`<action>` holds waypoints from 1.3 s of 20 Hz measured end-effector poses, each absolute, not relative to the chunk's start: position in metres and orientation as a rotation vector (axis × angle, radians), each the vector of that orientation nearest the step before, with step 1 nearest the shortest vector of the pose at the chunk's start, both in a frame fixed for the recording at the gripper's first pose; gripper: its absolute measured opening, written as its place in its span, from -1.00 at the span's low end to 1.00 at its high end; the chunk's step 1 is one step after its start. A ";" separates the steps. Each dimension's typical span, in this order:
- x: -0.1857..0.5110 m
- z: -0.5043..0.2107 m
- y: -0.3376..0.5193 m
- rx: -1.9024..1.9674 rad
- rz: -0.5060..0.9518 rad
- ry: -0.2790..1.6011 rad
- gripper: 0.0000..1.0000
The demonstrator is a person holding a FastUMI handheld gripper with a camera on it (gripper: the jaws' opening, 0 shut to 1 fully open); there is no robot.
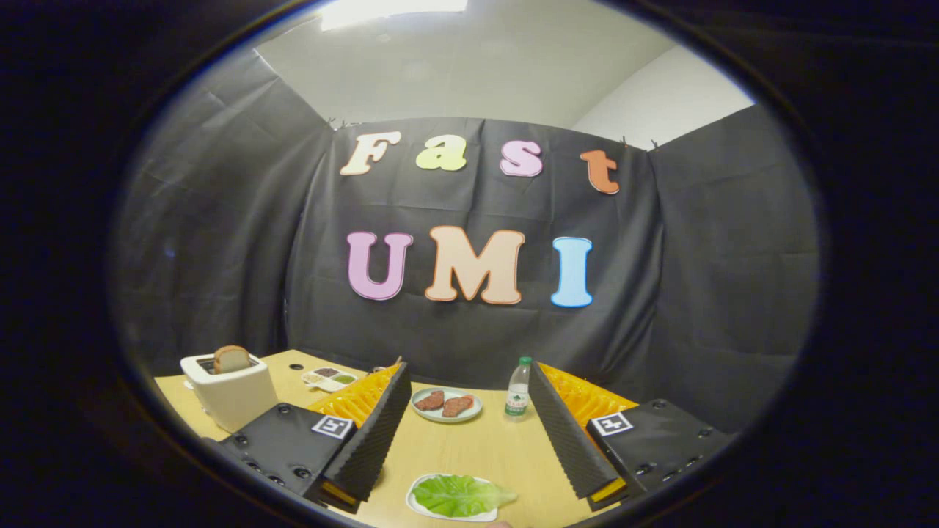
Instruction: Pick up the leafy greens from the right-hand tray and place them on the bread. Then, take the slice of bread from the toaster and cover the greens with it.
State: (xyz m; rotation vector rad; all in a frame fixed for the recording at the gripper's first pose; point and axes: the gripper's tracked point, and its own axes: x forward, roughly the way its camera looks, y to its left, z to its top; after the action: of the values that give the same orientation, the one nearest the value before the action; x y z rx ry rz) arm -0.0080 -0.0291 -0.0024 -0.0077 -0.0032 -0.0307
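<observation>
A green lettuce leaf lies on a small white tray on the wooden table, low between my two fingers and close to their bases. My gripper is open wide, with nothing between its black ribbed fingers. A white toaster stands on the table to the left of the left finger. A slice of bread sticks up out of its slot.
Just ahead of the fingertips sits a pale plate with two reddish meat slices. A small water bottle with a green cap stands beside it, near the right fingertip. A little divided dish lies behind the toaster. Black cloth walls close off the table.
</observation>
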 end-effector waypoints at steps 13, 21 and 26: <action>-0.005 0.002 -0.036 -0.003 -0.043 -0.025 1.00; -0.006 -0.004 -0.039 -0.005 -0.048 -0.009 1.00; -0.007 0.002 -0.037 0.004 -0.042 -0.032 1.00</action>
State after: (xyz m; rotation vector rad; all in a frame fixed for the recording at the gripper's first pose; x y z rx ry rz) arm -0.0074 -0.0374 0.0022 0.0040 -0.0321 -0.0421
